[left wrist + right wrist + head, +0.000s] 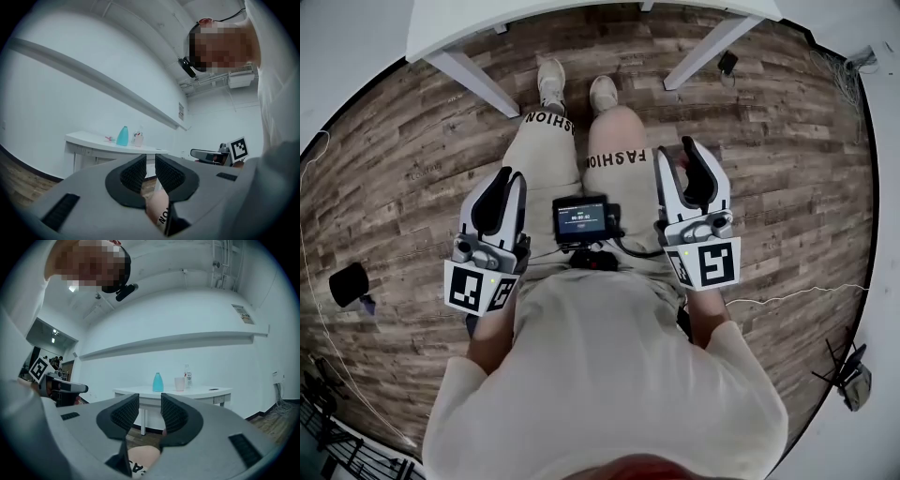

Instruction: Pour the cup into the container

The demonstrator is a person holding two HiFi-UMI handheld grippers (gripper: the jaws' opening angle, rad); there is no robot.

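Both grippers sit well short of the white counter (211,392), level over the seated person's lap, and neither has anything in hand. The left gripper (150,160) has its jaws a narrow slit apart with only air between. The right gripper (150,399) shows a slightly wider gap, equally empty. The task's pale pink cup (179,384) stands upright on the counter, between a teal bottle-shaped vessel (158,382) and a clear plastic bottle (188,378), close to both. Risks from here, as I read it: jaws this nearly closed must spread before they meet the cup, or they'll nudge it and tip it over on the counter. A thin cup could also buckle under a hard squeeze and slop its contents. And if the teal vessel is the container, its narrow top leaves little margin for the pour. What's in the cup can't be seen. As for surfaces, there are ridged black pads (125,411) on smooth grey jaw bodies and a smooth matte counter top. The cup is tapered, the teal vessel a rounded cone, and a wood-plank floor (787,141) runs beneath the counter.
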